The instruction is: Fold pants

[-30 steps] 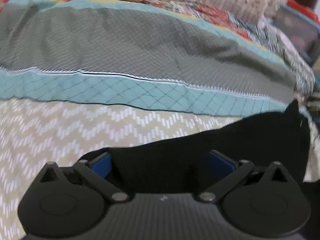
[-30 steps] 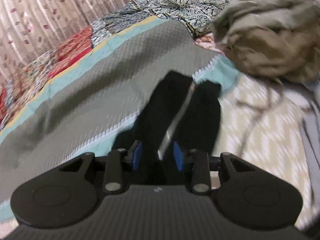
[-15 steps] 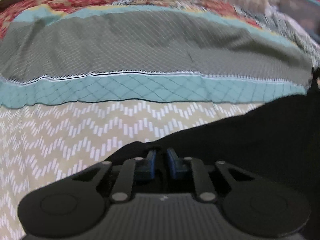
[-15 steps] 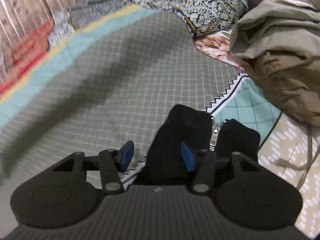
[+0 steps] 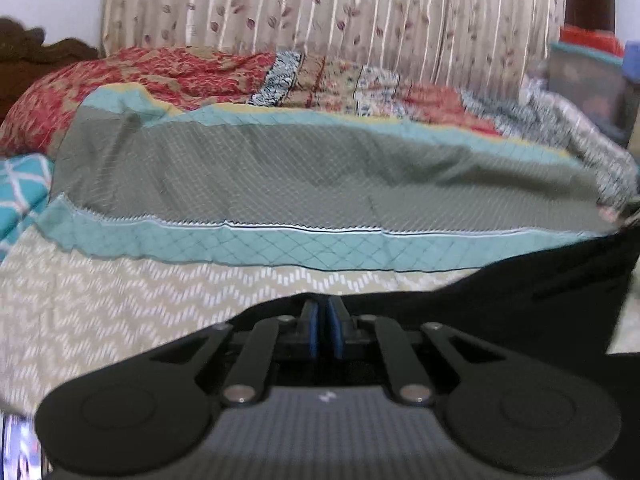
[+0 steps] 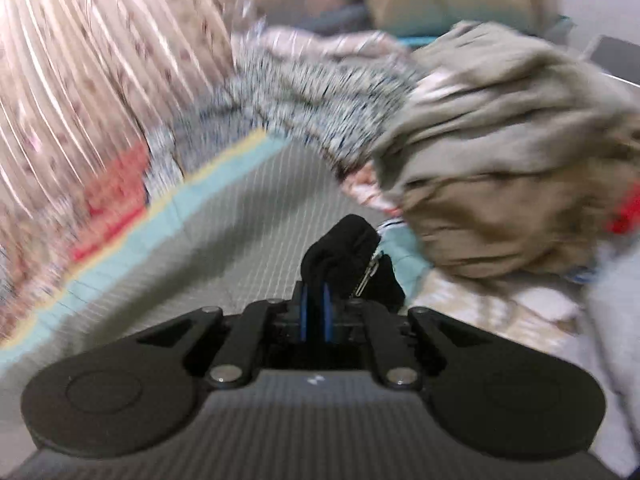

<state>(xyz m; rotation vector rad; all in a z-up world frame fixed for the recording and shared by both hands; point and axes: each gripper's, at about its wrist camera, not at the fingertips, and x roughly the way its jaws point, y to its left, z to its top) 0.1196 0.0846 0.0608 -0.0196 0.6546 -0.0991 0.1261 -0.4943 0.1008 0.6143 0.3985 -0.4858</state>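
Note:
The black pants (image 5: 520, 292) stretch from my left gripper (image 5: 322, 314) off to the right edge, lifted over the bed. My left gripper is shut, its blue pads pinching the edge of the black cloth. In the right wrist view the picture is blurred. My right gripper (image 6: 314, 300) is shut on a bunched fold of the pants (image 6: 344, 244), and a metal zipper (image 6: 370, 272) hangs just right of the pads. The rest of the pants lies hidden below both grippers.
A patterned bedspread (image 5: 280, 184) in grey, teal and beige covers the bed. A heap of khaki clothes (image 6: 500, 160) lies to the right of the pants. A striped curtain (image 5: 320, 8) hangs behind, a wooden headboard (image 5: 32, 52) stands far left.
Both grippers closed on the black pants, the left from wide open, the right from half open. Both have risen, so more curtain shows and the cloth is pulled taut between them.

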